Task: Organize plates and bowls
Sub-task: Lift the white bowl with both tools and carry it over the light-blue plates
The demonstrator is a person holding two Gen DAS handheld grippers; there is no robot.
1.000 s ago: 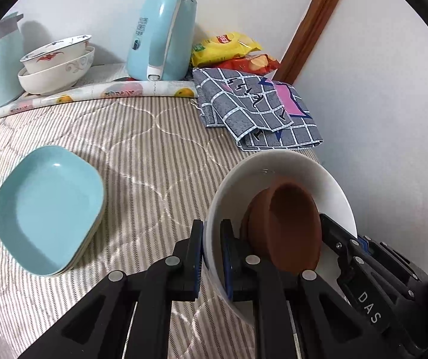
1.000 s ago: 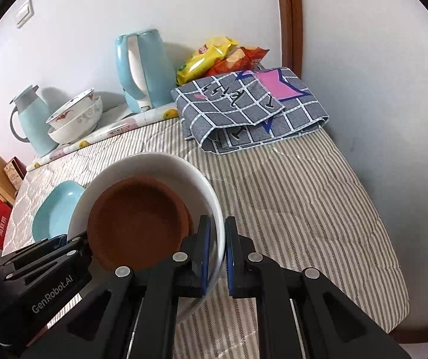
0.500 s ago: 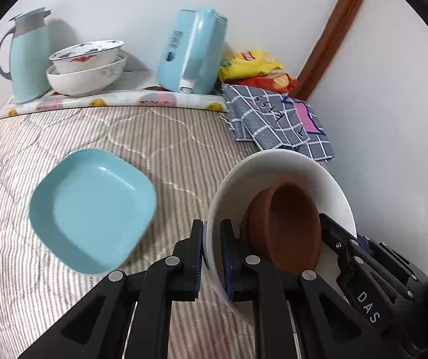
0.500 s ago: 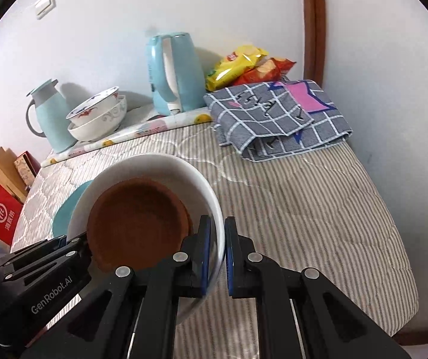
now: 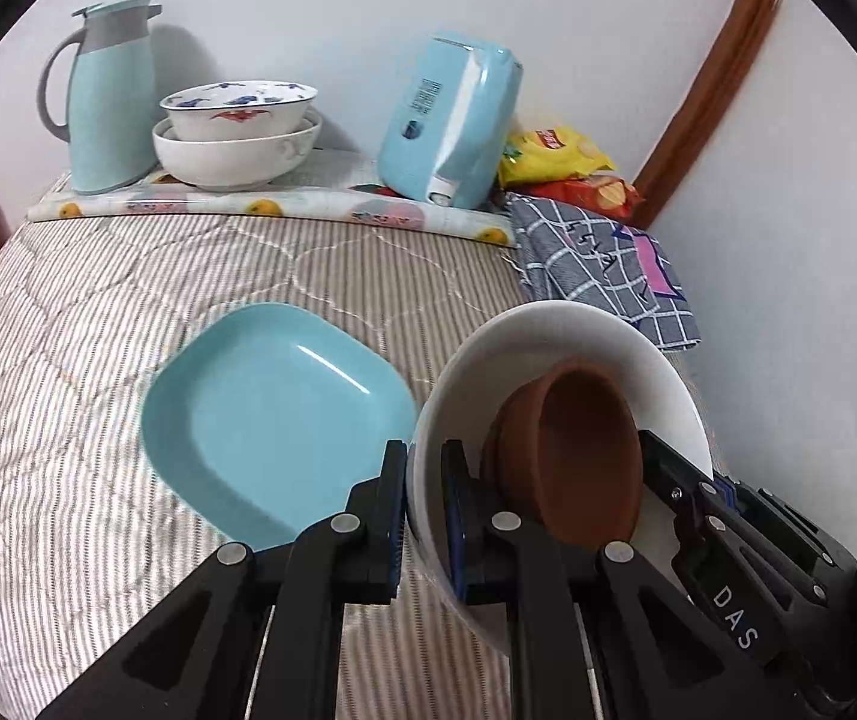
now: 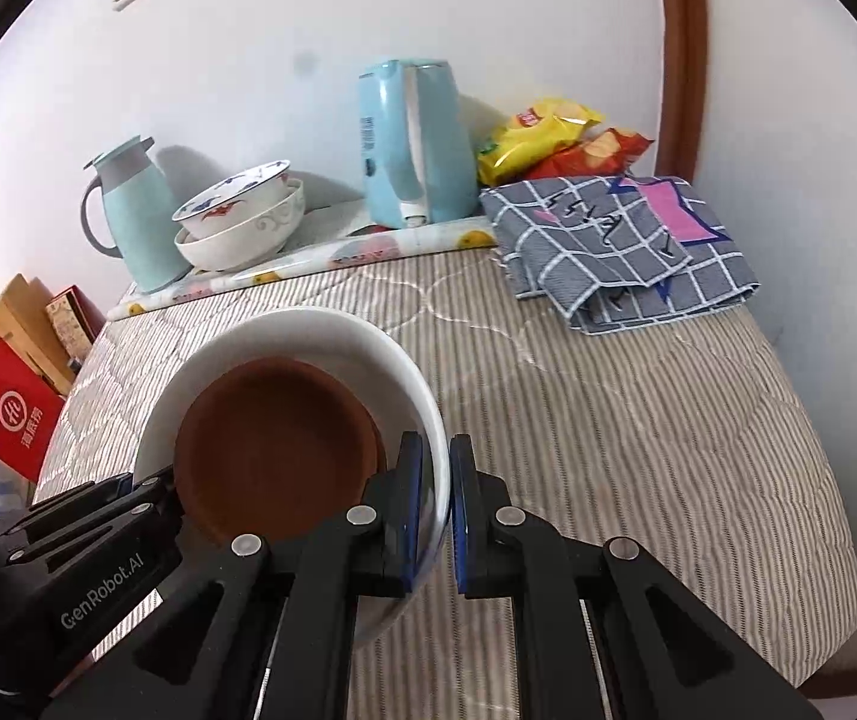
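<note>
A large white bowl (image 5: 554,342) with a brown bowl (image 5: 578,450) nested in it hangs above the striped bedcover. My left gripper (image 5: 425,468) is shut on its left rim, and my right gripper (image 6: 435,468) is shut on its right rim (image 6: 422,384). The brown bowl (image 6: 272,438) fills the white one's inside. Just left of the held bowl, a light blue square plate (image 5: 266,420) lies on the cover. Two stacked patterned bowls (image 5: 236,132) stand at the back by the wall, also seen as stacked bowls (image 6: 242,216) in the right wrist view.
A pale blue jug (image 5: 107,96) and a blue kettle (image 5: 452,126) stand at the back on a fruit-print mat (image 5: 272,207). Snack bags (image 5: 560,162) and a folded checked cloth (image 6: 620,246) lie at the back right. Boxes (image 6: 14,414) sit beyond the bed's left edge.
Both grippers have carried the white bowl leftward across the bed. The blue plate and the stacked bowls have slid rightward in view, closer to the held bowl. Both grips are unchanged.
</note>
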